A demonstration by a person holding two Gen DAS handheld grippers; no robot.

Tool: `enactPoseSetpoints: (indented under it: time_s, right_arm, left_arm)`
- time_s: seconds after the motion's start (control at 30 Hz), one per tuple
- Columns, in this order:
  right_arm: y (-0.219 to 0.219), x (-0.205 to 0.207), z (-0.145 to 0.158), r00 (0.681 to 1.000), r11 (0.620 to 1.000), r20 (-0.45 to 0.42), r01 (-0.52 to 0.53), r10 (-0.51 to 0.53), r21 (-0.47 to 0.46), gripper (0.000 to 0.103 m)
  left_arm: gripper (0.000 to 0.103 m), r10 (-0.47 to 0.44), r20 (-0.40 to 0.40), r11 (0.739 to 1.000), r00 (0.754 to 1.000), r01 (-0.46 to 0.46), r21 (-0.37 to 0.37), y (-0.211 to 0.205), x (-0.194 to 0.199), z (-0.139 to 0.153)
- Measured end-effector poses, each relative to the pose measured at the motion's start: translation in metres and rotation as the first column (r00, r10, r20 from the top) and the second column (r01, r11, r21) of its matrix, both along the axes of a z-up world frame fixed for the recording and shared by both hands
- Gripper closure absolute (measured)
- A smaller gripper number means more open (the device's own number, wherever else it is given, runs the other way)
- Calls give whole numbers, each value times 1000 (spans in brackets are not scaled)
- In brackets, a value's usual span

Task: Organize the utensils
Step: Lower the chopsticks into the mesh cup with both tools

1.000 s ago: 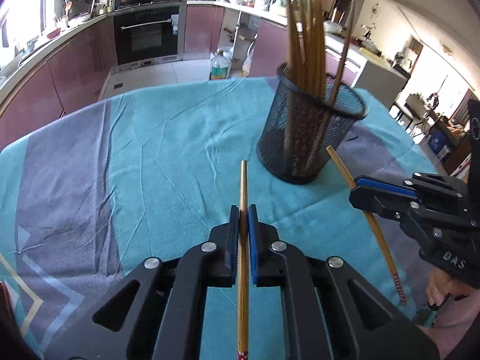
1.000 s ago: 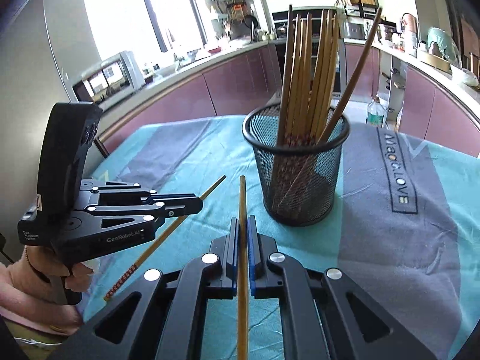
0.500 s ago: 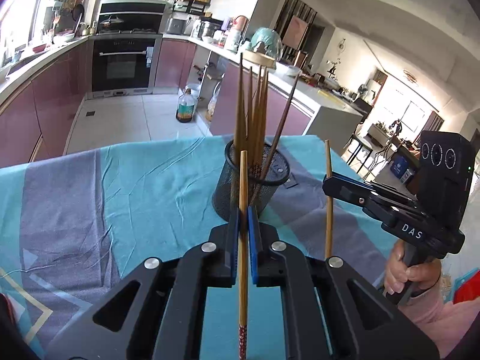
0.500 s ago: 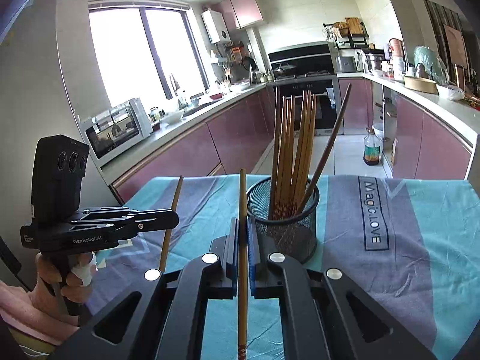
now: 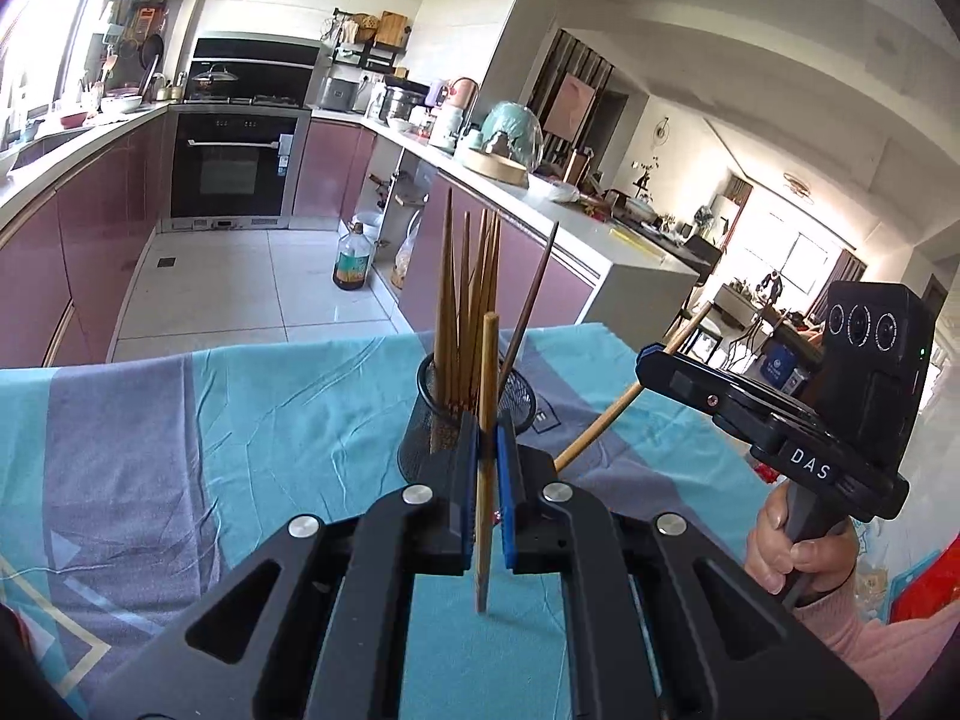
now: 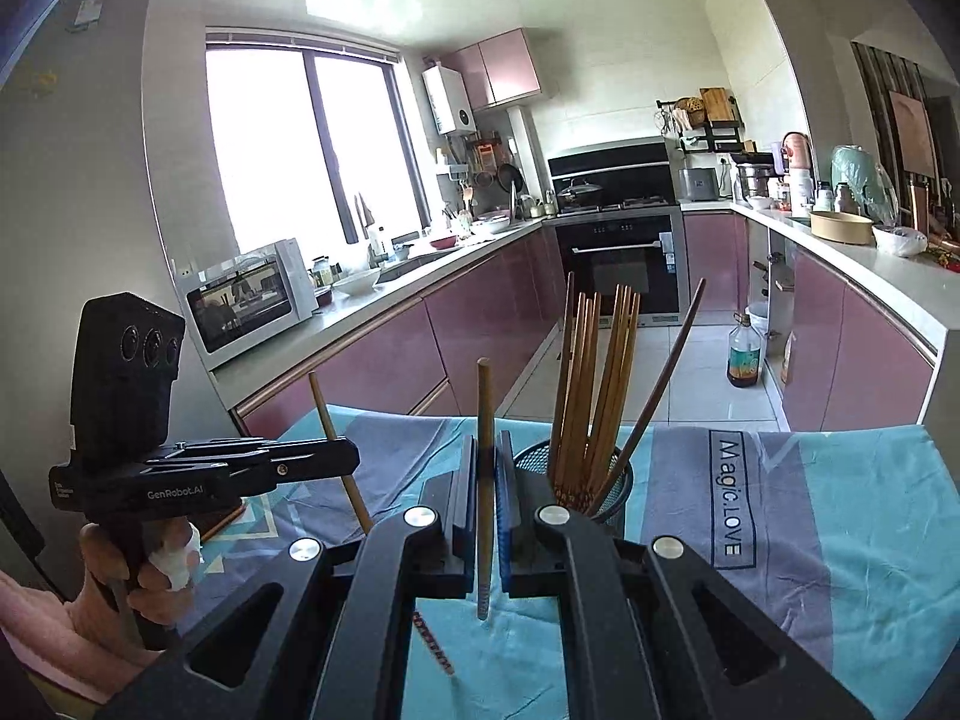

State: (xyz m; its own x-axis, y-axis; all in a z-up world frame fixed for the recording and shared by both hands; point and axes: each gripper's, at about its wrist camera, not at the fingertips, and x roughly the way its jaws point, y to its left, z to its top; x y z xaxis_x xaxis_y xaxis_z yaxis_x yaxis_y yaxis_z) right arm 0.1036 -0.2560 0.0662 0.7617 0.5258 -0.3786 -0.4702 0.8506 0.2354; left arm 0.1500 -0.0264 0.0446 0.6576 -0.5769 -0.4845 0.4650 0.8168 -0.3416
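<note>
A black mesh cup [image 5: 420, 438] [image 6: 618, 489] full of several wooden chopsticks [image 5: 468, 306] [image 6: 606, 390] stands on the teal and grey tablecloth [image 5: 240, 420]. My left gripper [image 5: 486, 450] is shut on a light wooden chopstick [image 5: 487, 372], held upright just in front of the cup. My right gripper [image 6: 487, 468] is shut on another chopstick [image 6: 483, 420], upright, left of the cup. Each gripper shows in the other's view, the right [image 5: 648, 360] and the left [image 6: 354, 456], each with its chopstick slanting.
The tablecloth [image 6: 840, 510] carries "Magic.LOVE" lettering [image 6: 729, 498] right of the cup. Kitchen counters, an oven [image 5: 231, 162] and a bottle on the floor [image 5: 351, 264] lie beyond the table's far edge. A microwave [image 6: 246, 294] sits on the left counter.
Both grippers have lifted and tilted up, carrying their chopsticks from near the cloth to upright above the table. The cup now looks farther and lower in both views.
</note>
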Motion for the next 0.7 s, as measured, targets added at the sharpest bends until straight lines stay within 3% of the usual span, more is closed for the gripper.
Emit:
enactPoseSetpoints:
  time_s: [0.3, 0.7]
  right_arm:
    - [2, 8, 22, 999, 1000, 52, -3, 4, -14, 99]
    - [5, 15, 45, 995, 999, 103, 3, 2, -40, 99]
  left_arm:
    - [96, 20, 50, 999, 999, -19, -27, 3, 2, 24]
    - [96, 20, 122, 1000, 992, -19, -10, -3, 6, 54]
